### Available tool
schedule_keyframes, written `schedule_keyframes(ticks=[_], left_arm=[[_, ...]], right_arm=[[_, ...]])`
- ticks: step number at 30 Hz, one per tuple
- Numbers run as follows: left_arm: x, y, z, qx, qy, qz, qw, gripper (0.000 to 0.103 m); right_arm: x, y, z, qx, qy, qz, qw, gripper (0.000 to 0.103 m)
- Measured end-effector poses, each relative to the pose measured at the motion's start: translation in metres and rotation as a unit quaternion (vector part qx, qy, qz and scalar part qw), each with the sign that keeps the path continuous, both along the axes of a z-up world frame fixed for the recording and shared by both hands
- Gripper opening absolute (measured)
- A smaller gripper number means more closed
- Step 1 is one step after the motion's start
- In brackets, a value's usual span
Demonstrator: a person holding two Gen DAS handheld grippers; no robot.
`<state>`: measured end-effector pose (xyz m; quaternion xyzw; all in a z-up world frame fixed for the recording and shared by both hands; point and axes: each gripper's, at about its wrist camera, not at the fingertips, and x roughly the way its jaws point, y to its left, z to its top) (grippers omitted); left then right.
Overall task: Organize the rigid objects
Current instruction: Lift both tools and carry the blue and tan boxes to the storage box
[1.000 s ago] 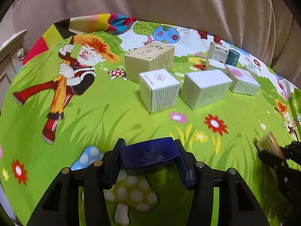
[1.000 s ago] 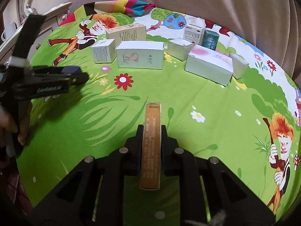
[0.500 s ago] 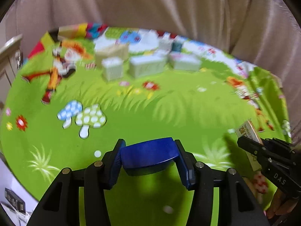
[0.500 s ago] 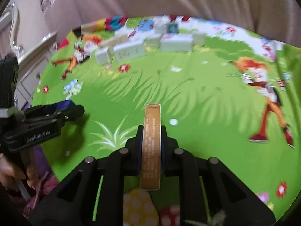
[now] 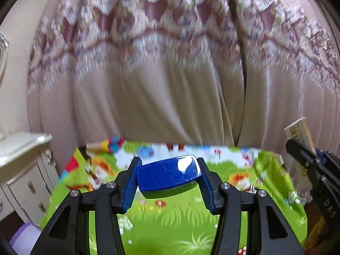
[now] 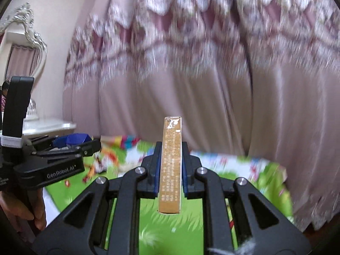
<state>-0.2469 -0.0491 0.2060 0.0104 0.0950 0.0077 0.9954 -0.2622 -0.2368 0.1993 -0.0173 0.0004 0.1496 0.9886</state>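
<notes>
Between right gripper [image 6: 170, 167] pads, tan box [image 6: 171, 163].

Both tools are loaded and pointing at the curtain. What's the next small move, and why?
Probably tip both tools back down toward the green cloth. The left tool grips a blue box, the right tool a thin tan box, and neither view shows a clear spot to set them down.

Home bedroom, pink patterned curtains [image 5: 170, 63], ornate white dresser [image 5: 23, 165], cartoon-print cloth [image 5: 170, 218]
</notes>
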Motion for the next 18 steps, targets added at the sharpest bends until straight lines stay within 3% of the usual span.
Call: schedule_keyframes(ticks=[3,9,18], left_arm=[[-0.011,-0.002,0.012,0.003,-0.023,-0.003,0.9997,0.052],[-0.022,0.005,0.019,-0.002,-0.043,0.001,0.9991,0.052],[-0.034,0.026,0.013,-0.012,-0.043,0.018,0.9988,0.052]], right_arm=[[-0.015,0.003,0.013,0.001,-0.034,-0.003,0.999,0.019],[-0.026,0.006,0.016,0.005,-0.059,-0.002,0.998,0.019],[-0.039,0.022,0.022,-0.017,-0.064,0.024,0.998,0.019]])
